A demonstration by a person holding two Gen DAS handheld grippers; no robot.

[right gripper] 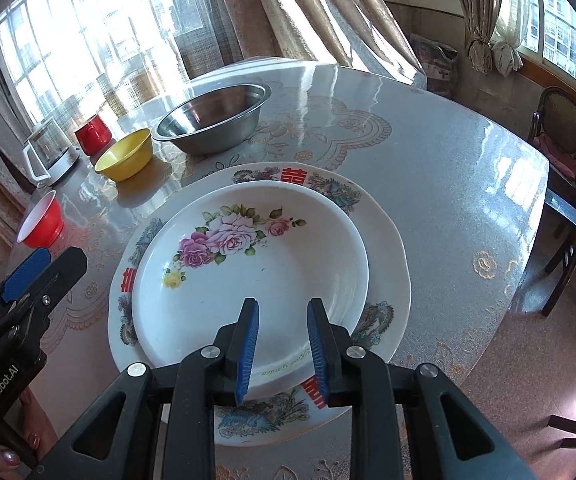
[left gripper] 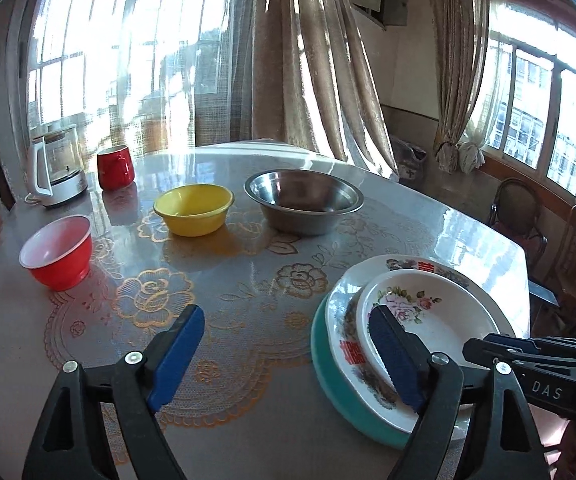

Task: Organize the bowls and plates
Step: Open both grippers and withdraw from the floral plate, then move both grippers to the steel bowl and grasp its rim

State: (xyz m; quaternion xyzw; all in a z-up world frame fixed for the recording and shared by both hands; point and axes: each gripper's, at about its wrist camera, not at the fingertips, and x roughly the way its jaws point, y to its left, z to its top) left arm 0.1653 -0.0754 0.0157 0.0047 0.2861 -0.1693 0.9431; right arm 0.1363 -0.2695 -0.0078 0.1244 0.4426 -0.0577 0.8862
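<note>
**Plates stacked, bowls still scattered**

The right gripper (right gripper: 281,346) hangs low over the near edge of the rose plate (right gripper: 255,272), its blue pads narrow but apart. Nothing is pinched between them: the plate's rim passes below the gap, so this gripper is released, or very nearly so, over what looks like a plate just set down. The left gripper (left gripper: 288,356) stands wide open and empty. One finger sits over bare tablecloth, the other over the left edge of the plate stack, and it points across the table toward the bowls. A hand (right gripper: 7,456) shows at the lower left of the right wrist view, holding that left tool.

The rose plate rests inside a larger white plate (right gripper: 384,240) with red characters and a printed border, and from the left wrist view a teal plate (left gripper: 328,372) lies under both. The order runs from largest at the bottom to smallest on top, which keeps the pile steady and compact at the near right of the table (left gripper: 448,232).

The bowls are not yet gathered. The steel bowl (left gripper: 304,200), the yellow bowl (left gripper: 193,210) and the red bowl (left gripper: 57,252) stand apart in a loose row farther back, each upright. Judging by size, they would nest steel, yellow, red, and the open left gripper seems best placed to begin. A red mug (left gripper: 115,167) and a kettle (left gripper: 57,166) sit beyond, by the window.
</note>
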